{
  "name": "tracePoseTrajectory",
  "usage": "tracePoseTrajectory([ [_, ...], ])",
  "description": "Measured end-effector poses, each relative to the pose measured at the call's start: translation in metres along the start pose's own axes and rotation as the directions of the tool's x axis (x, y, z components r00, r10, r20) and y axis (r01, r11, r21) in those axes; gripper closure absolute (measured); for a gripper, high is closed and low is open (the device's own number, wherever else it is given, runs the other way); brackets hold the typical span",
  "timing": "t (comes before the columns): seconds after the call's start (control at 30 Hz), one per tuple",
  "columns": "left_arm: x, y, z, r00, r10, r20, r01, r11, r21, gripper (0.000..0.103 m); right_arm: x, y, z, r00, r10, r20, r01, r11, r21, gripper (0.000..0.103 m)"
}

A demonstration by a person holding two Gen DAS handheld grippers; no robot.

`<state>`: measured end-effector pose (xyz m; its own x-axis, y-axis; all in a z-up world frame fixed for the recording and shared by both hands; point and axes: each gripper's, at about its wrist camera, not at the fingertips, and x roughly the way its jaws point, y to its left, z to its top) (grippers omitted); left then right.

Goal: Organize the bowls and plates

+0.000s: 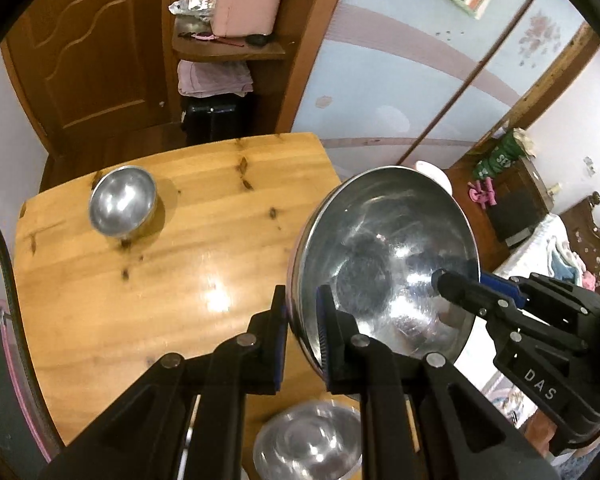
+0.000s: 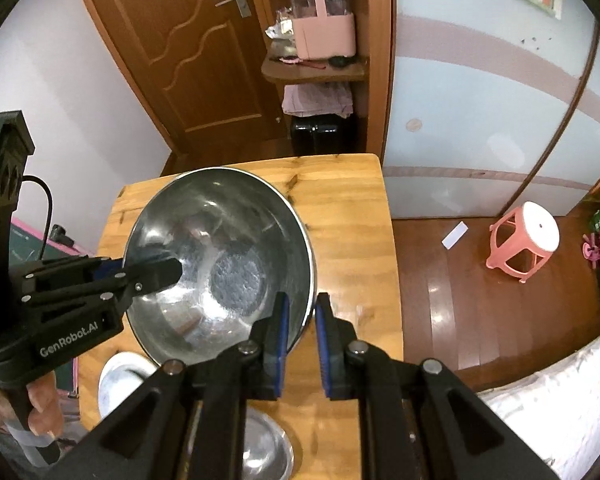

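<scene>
A large steel bowl (image 1: 384, 252) hangs tilted above the wooden table (image 1: 188, 264), held by both grippers. My left gripper (image 1: 302, 304) is shut on its left rim, one finger inside the bowl and one outside. My right gripper (image 2: 302, 306) is shut on the opposite rim and shows in the left wrist view too, as the right gripper (image 1: 466, 280). In the right wrist view the large bowl (image 2: 220, 256) fills the middle, with the left gripper (image 2: 136, 268) on its far rim. A small steel bowl (image 1: 122, 202) stands on the table at the far left.
Another steel bowl (image 1: 308, 444) sits on the table's near edge under the grippers, and a steel plate (image 2: 120, 384) lies beside it. A pink stool (image 2: 524, 240) stands on the floor to the right. A bed edge (image 2: 548, 408) is at the lower right, with a door and shelf behind.
</scene>
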<state>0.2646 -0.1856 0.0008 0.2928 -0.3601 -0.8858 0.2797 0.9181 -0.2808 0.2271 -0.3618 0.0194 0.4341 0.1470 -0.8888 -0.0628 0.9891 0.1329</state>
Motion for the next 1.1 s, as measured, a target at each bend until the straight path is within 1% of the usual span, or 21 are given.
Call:
tracePoseTrajectory([
  [0.17, -0.032, -0.004, -0.052, 0.999, -0.03, -0.012, 0.03, 1.0, 0.001, 0.091, -0.034, 0.019, -0.034, 1.0, -0.007, 0.022, 0.007, 1.0, -0.02, 0.09],
  [0.27, -0.041, -0.004, -0.083, 0.999, -0.031, -0.029, 0.032, 0.999, 0.01, 0.09, -0.046, 0.029, -0.057, 1.0, -0.006, 0.03, 0.007, 0.999, -0.034, 0.09],
  [0.4, -0.041, -0.001, -0.119, 0.998, -0.046, -0.051, 0.046, 0.999, 0.003, 0.09, -0.046, 0.038, -0.084, 1.0, -0.01, 0.016, 0.011, 0.999, -0.039, 0.092],
  [0.5, -0.04, 0.001, -0.147, 0.998, -0.032, -0.049, 0.033, 0.999, 0.018, 0.09, -0.041, 0.043, -0.11, 1.0, -0.006, 0.0, 0.006, 0.999, -0.034, 0.092],
  [0.57, -0.035, 0.005, -0.162, 0.998, -0.031, -0.051, 0.032, 0.999, 0.018, 0.09, -0.037, 0.045, -0.125, 1.0, 0.006, -0.006, -0.006, 1.0, -0.018, 0.092],
  [0.67, -0.021, 0.011, -0.181, 0.996, -0.042, -0.075, 0.043, 0.999, 0.018, 0.089, -0.031, 0.048, -0.144, 1.0, 0.004, -0.012, -0.004, 1.0, -0.014, 0.092],
  [0.87, 0.006, 0.014, -0.213, 0.996, 0.001, -0.088, 0.003, 0.999, 0.047, 0.089, -0.004, 0.054, -0.173, 0.999, -0.011, -0.048, 0.011, 1.0, -0.002, 0.092],
  [1.0, 0.027, 0.021, -0.224, 0.992, -0.023, -0.12, 0.025, 1.0, 0.01, 0.089, 0.016, 0.052, -0.189, 0.996, -0.023, -0.084, 0.025, 0.999, 0.021, 0.093],
  [1.1, 0.041, 0.023, -0.23, 0.99, -0.027, -0.138, 0.025, 1.0, -0.014, 0.089, 0.032, 0.049, -0.199, 0.993, -0.045, -0.107, 0.049, 0.998, 0.04, 0.092],
])
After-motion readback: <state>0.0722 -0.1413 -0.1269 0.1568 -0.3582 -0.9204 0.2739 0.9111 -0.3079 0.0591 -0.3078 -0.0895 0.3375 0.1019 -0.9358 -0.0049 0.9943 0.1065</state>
